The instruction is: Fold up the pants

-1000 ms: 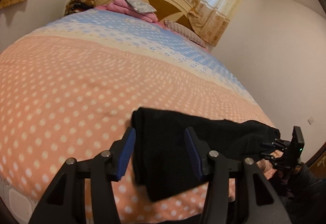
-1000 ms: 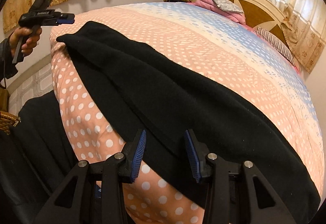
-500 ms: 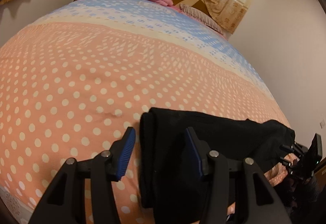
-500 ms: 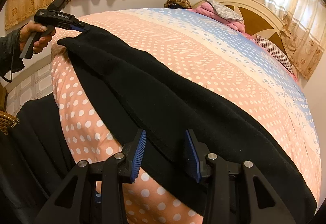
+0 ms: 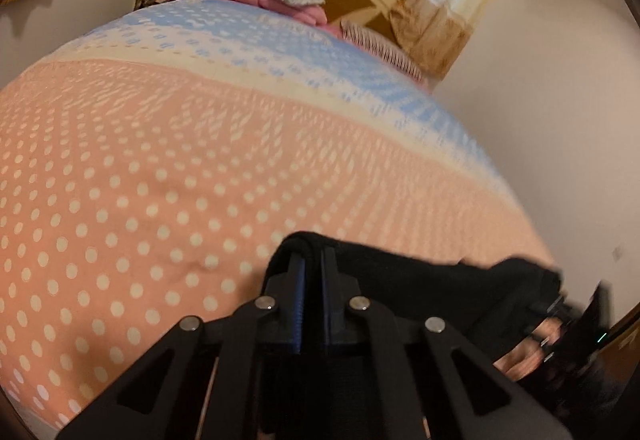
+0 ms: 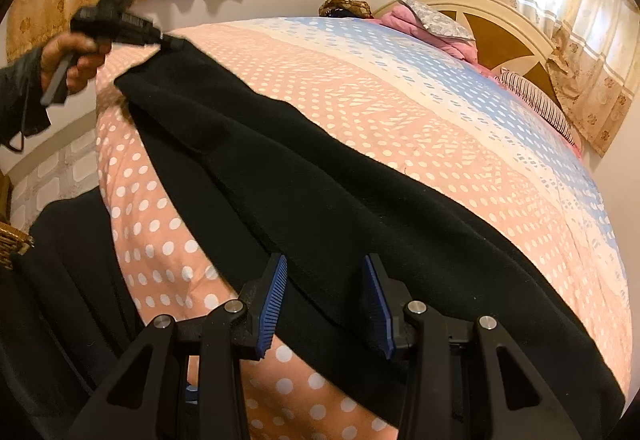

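Black pants (image 6: 320, 179) lie stretched along the near edge of the dotted peach bedcover (image 6: 400, 87). My left gripper (image 5: 312, 260) has its jaws closing tight on the pants' (image 5: 400, 280) far end, with the black fabric pinched between the blue pads. In the right wrist view that left gripper (image 6: 172, 41) grips the raised corner, held by a hand (image 6: 76, 59). My right gripper (image 6: 326, 280) stands open just over the pants' near end, its pads apart with the fabric lying below them. The right gripper (image 5: 580, 324) shows blurred in the left wrist view.
A cream headboard (image 6: 500, 27) with pink bedding (image 6: 400, 15) and a striped pillow (image 6: 536, 99) is at the far end of the bed. Dark clothing (image 6: 60, 280) and a wicker basket (image 6: 12, 244) sit beside the bed at lower left. Curtains (image 6: 580, 19) hang behind.
My left gripper moved onto the pants' end and shut on it, lifting that corner a little. The right gripper stayed put and open.
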{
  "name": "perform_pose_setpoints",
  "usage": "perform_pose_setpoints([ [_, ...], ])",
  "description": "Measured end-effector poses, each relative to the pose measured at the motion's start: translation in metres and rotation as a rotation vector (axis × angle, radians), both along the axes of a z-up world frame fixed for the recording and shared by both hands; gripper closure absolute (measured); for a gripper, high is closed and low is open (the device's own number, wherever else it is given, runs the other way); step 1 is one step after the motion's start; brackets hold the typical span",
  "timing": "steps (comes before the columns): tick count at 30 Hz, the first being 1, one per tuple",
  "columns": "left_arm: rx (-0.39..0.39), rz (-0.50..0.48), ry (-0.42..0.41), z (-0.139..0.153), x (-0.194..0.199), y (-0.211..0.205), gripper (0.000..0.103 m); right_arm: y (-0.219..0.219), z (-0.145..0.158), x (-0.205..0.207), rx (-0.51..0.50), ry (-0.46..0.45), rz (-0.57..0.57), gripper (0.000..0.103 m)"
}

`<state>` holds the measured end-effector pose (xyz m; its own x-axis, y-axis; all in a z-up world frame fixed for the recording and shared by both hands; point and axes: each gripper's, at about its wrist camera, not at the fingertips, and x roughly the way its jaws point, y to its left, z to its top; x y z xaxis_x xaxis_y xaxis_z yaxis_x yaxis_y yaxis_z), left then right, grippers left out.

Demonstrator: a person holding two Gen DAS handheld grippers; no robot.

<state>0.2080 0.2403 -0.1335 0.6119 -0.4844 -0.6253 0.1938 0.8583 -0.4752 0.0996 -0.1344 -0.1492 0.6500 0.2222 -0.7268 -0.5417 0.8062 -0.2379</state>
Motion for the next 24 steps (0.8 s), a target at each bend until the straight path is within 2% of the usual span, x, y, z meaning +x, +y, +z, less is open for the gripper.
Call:
perform_pose_setpoints([
  [4,0.029,0.001,0.044,-0.01,0.02,-0.007,0.096,0.011,-0.003,-0.002,-0.025,-0.012,0.024,0.062],
  [8,-0.036,0.02,0.103,-0.027,0.035,0.003,0.096,0.021,-0.009,-0.005,-0.059,-0.025,0.046,0.062],
  [14,-0.04,0.011,0.097,-0.034,0.031,0.002,0.096,0.026,-0.02,-0.006,-0.107,-0.015,0.069,0.063],
  [15,-0.048,0.011,0.096,-0.034,0.031,0.003,0.096,0.026,-0.022,-0.006,-0.118,-0.021,0.065,0.065],
  [20,-0.043,0.004,0.084,-0.033,0.031,0.003,0.096,0.027,-0.017,-0.005,-0.108,-0.005,0.062,0.098],
  [24,-0.05,0.002,0.077,-0.032,0.03,0.004,0.096,0.021,-0.003,-0.012,-0.069,0.019,0.068,0.1],
])
